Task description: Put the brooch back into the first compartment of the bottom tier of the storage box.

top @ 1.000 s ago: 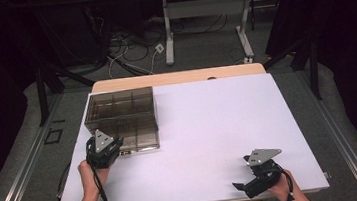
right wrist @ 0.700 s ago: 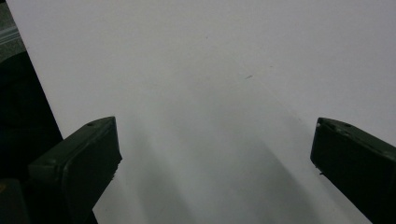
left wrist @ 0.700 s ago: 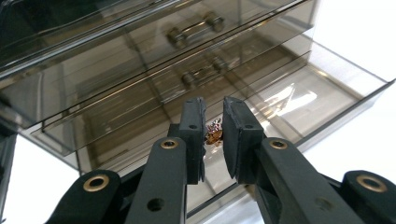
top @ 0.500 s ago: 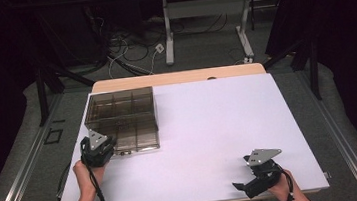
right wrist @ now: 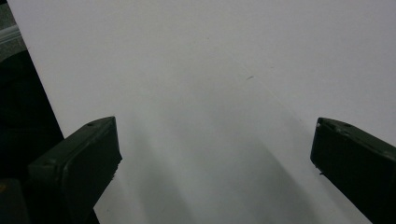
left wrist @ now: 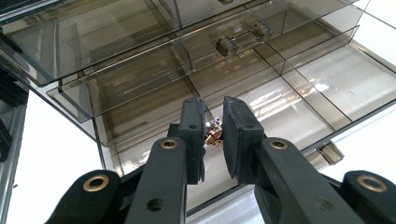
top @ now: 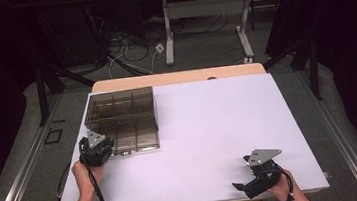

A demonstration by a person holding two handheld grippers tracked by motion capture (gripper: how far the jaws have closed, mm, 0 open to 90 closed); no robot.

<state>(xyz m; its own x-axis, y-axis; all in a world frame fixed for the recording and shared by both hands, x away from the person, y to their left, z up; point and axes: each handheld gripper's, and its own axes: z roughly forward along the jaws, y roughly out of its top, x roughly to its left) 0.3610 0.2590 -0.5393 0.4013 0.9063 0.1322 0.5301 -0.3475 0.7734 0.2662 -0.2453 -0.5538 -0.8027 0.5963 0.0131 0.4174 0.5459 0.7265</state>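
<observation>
Left gripper (top: 102, 147) shifted slightly toward one smoky transparent plastic compartment box (top: 123, 117) at table's far-left; left gripper view reveals jaws pinching one small gold-coloured trinket (left wrist: 214, 133). Right gripper (top: 248, 181) unmoved, jaws spread over white tabletop (top: 209, 127).

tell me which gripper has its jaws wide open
The right gripper: its jaws stand far apart over bare table. The left gripper is nearly closed on a small shiny item.
</observation>
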